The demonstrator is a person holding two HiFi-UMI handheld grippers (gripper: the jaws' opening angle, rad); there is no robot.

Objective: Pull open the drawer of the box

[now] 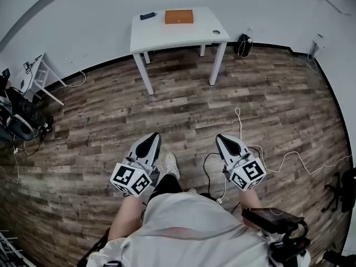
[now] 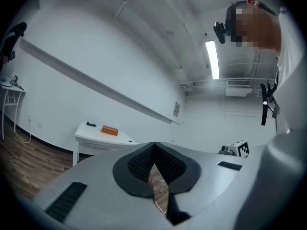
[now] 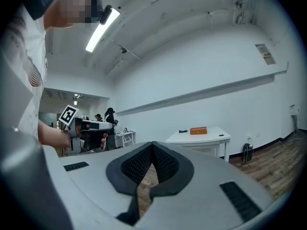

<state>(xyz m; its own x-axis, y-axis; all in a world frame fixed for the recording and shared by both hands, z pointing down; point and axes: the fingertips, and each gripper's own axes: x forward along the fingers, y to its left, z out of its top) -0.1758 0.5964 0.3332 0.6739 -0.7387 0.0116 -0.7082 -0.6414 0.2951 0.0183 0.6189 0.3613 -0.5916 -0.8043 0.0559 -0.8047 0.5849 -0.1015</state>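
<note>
The orange box (image 1: 179, 16) lies on a white table (image 1: 206, 36) far across the room, against the back wall. It also shows small in the left gripper view as the orange box (image 2: 109, 131) and in the right gripper view as the orange box (image 3: 198, 130). My left gripper (image 1: 153, 139) and right gripper (image 1: 221, 140) are held low in front of the person's body, over the wooden floor, well short of the table. Both are shut with nothing between the jaws, their tips meeting: left gripper (image 2: 153, 145), right gripper (image 3: 152, 144).
A dark small object (image 1: 147, 15) and a round item (image 1: 216, 32) share the table. Cables (image 1: 267, 157) trail over the floor at the right. A white side table (image 1: 34, 77) and bags stand at the left; a black bag (image 1: 243, 45) leans by the wall.
</note>
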